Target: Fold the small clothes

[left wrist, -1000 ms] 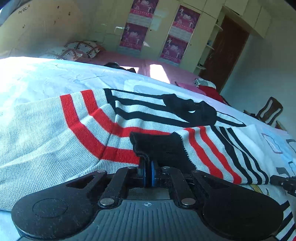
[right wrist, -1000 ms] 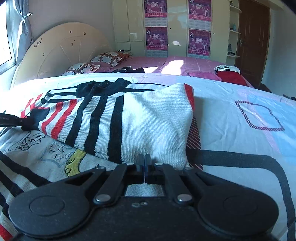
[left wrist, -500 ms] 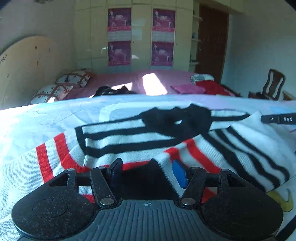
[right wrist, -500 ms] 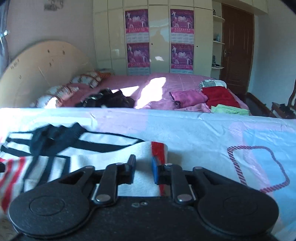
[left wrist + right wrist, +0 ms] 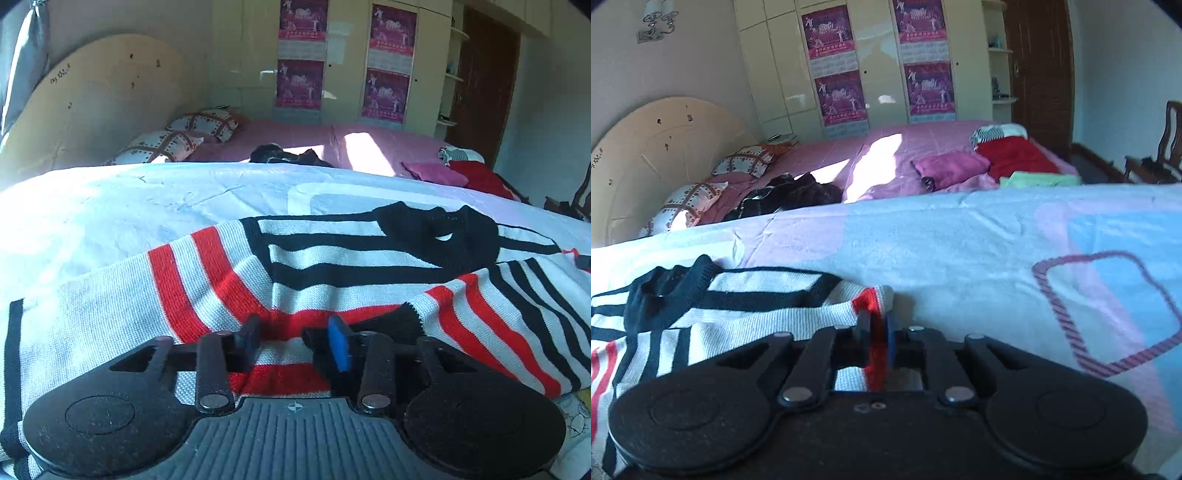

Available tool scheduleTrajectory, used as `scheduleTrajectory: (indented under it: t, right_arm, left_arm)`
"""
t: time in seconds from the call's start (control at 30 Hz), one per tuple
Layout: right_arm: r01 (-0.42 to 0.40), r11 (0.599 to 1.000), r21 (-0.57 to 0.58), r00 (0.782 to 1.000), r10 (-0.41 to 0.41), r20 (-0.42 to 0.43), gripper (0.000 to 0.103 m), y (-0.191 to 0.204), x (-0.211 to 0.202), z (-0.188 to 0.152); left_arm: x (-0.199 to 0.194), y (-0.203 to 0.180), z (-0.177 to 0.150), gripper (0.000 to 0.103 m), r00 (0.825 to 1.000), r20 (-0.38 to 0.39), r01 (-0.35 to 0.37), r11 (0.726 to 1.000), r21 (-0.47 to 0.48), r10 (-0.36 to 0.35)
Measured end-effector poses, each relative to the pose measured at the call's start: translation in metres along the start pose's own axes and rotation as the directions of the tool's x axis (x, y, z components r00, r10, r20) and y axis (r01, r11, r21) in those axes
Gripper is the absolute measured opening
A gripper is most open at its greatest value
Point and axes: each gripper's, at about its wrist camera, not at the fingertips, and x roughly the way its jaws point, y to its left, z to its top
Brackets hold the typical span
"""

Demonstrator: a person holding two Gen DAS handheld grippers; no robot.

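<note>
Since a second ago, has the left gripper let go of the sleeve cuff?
Yes. The left gripper has opened; the black cuff now lies free on the striped sweater, beside its right-hand pad.

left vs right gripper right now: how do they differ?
The left gripper has its jaws spread wide and grips nothing; the right gripper has its jaws nearly together, pinching fabric. The left sits over the black cuff of the folded-in sleeve and the red stripes; the right is at the red-edged corner of the striped knit sweater. Both rest low over that same sweater.
</note>
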Motion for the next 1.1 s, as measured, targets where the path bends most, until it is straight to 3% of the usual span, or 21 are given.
scheduleTrajectory:
  t: [0.07,0.2,0.33,0.4,0.47,0.5,0.53,0.57,0.6,0.67,0.77,0.83,0.97,1.03,1.1]
  right_arm:
    - [0.104,0.994,-0.038,0.994,-0.104,-0.012,0.002,-0.001,0.006,-0.002]
    - [0.116,0.992,-0.039,0.993,-0.117,-0.018,0.003,-0.008,0.000,0.001]
    - [-0.015,0.997,-0.077,0.999,0.019,0.049,0.012,0.005,-0.053,0.002]
    - [-0.077,0.988,-0.136,0.996,0.084,0.043,0.017,0.023,-0.078,-0.011]
    - [-0.128,0.978,-0.162,0.991,0.132,0.014,0.018,0.041,-0.093,-0.030]
    - [-0.140,0.975,-0.175,0.990,0.140,-0.012,0.018,0.048,-0.096,-0.041]
    - [-0.136,0.970,-0.204,0.991,0.129,-0.049,0.018,0.056,-0.095,-0.054]
    - [-0.104,0.965,-0.239,0.992,0.083,-0.095,0.019,0.063,-0.088,-0.067]
    - [-0.078,0.962,-0.263,0.996,0.067,-0.051,0.019,0.066,-0.091,-0.076]
    - [-0.045,0.967,-0.252,0.998,0.030,-0.063,0.022,0.074,-0.098,-0.072]
    - [-0.052,0.978,-0.203,0.999,0.053,-0.001,0.037,0.076,-0.121,-0.066]
    - [-0.055,0.978,-0.200,0.998,0.057,0.006,0.038,0.077,-0.133,-0.068]
    - [-0.051,0.979,-0.197,0.999,0.049,-0.013,0.038,0.081,-0.150,-0.079]
    - [-0.032,0.979,-0.199,0.999,0.027,-0.028,0.038,0.086,-0.156,-0.085]
    - [-0.014,0.981,-0.195,0.999,0.006,-0.042,0.038,0.093,-0.161,-0.089]
  left_arm:
    - [0.002,0.002,-0.002,0.030,1.000,0.012,-0.006,1.000,-0.004,0.006]
    - [0.002,0.001,-0.002,0.030,1.000,0.028,-0.006,1.000,0.018,0.006]
    - [-0.023,0.008,0.001,0.030,0.995,0.096,0.015,0.999,-0.038,-0.011]
    - [-0.035,0.000,-0.001,0.030,0.990,0.127,0.069,0.997,-0.045,-0.062]
    - [-0.037,-0.018,-0.006,0.044,0.986,0.122,0.113,0.994,0.008,-0.113]
    - [-0.034,-0.028,-0.010,0.064,0.986,0.111,0.117,0.992,0.046,-0.121]
    - [-0.027,-0.036,-0.015,0.072,0.990,0.069,0.114,0.990,0.078,-0.120]
    - [-0.016,-0.042,-0.021,0.075,0.995,0.000,0.099,0.990,0.101,-0.099]
    - [-0.017,-0.041,-0.024,0.077,0.995,0.021,0.091,0.992,0.085,-0.093]
    - [-0.028,-0.031,-0.018,0.077,0.995,0.015,0.101,0.995,0.026,-0.102]
    - [-0.061,-0.001,-0.027,0.078,0.994,0.088,0.077,0.995,-0.061,-0.071]
    - [-0.081,0.030,-0.042,0.078,0.994,0.102,0.052,0.987,-0.154,-0.037]
    - [-0.123,0.123,-0.085,0.077,0.990,0.114,-0.031,0.911,-0.411,0.085]
    - [-0.142,0.178,-0.110,0.077,0.981,0.097,-0.091,0.833,-0.545,0.170]
    - [-0.157,0.232,-0.132,0.077,0.970,0.074,-0.125,0.737,-0.665,0.232]
